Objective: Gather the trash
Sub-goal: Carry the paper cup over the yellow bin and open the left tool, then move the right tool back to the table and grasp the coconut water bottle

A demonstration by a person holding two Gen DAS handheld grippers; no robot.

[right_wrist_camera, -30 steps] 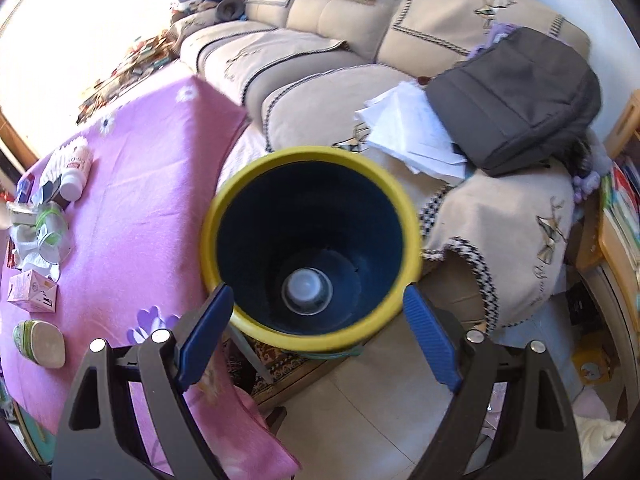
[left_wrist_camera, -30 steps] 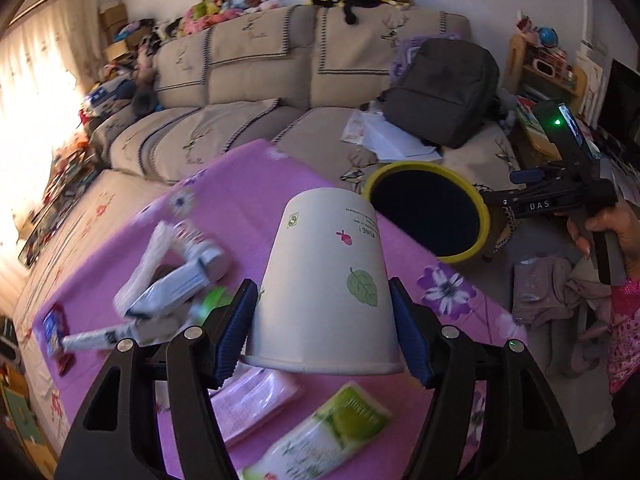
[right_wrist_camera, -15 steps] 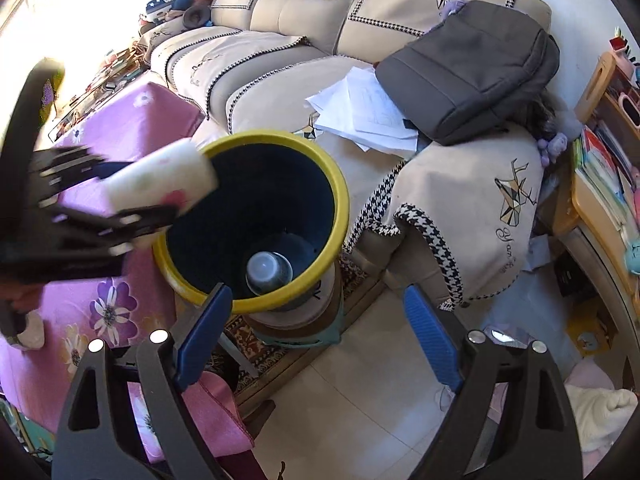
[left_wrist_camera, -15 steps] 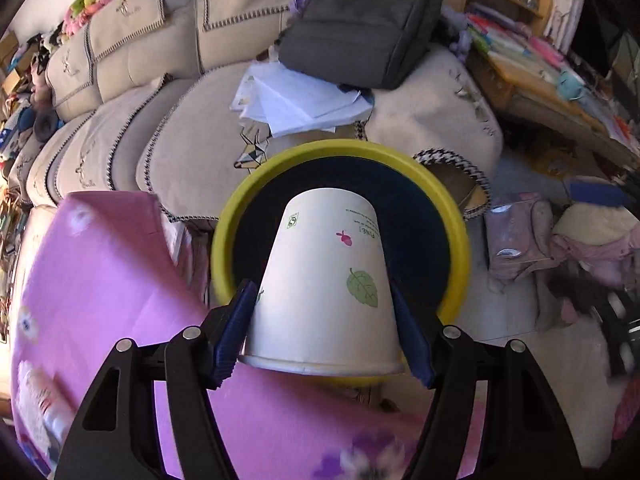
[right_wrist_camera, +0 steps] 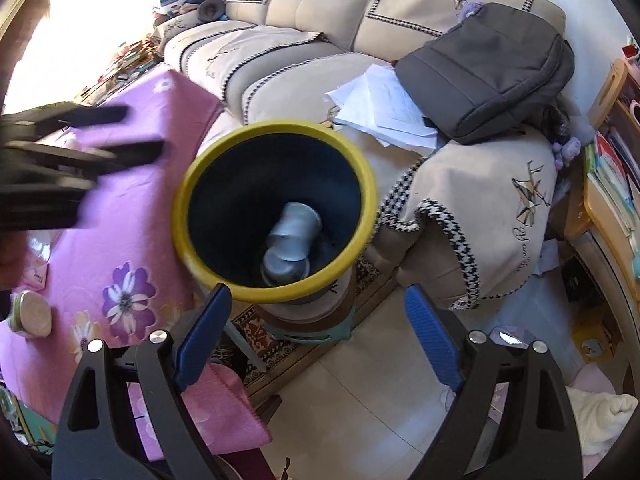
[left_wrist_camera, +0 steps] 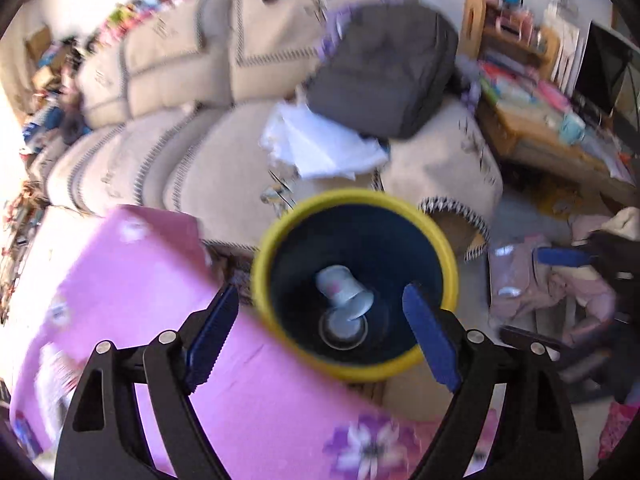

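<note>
A dark bin with a yellow rim (left_wrist_camera: 262, 280) stands off the corner of the pink-clothed table (left_wrist_camera: 140, 280). A white paper cup (left_wrist_camera: 340, 288) lies tilted inside it, on top of another cup at the bottom. My left gripper (left_wrist_camera: 320, 292) hovers above the bin; its jaws are opening and nothing is between them. In the right wrist view the same bin rim (right_wrist_camera: 188, 184) and the dropped cup (right_wrist_camera: 296, 228) show. My right gripper (right_wrist_camera: 318, 292) is open and empty over the bin's near side. The left gripper (right_wrist_camera: 136, 132) is a blur at the left.
A round green-and-white packet (right_wrist_camera: 30, 316) and a pink packet (right_wrist_camera: 36, 276) lie on the table (right_wrist_camera: 132, 200). Behind the bin is a beige sofa (right_wrist_camera: 304, 40) with papers (right_wrist_camera: 384, 108) and a grey backpack (right_wrist_camera: 484, 72). The bin rests on a stool (right_wrist_camera: 308, 320). Clothes (left_wrist_camera: 560, 280) lie on the floor.
The left gripper carried the paper cup from over the table to above the bin and let it go; the cup now lies in the bin. The right gripper shifted slightly.
</note>
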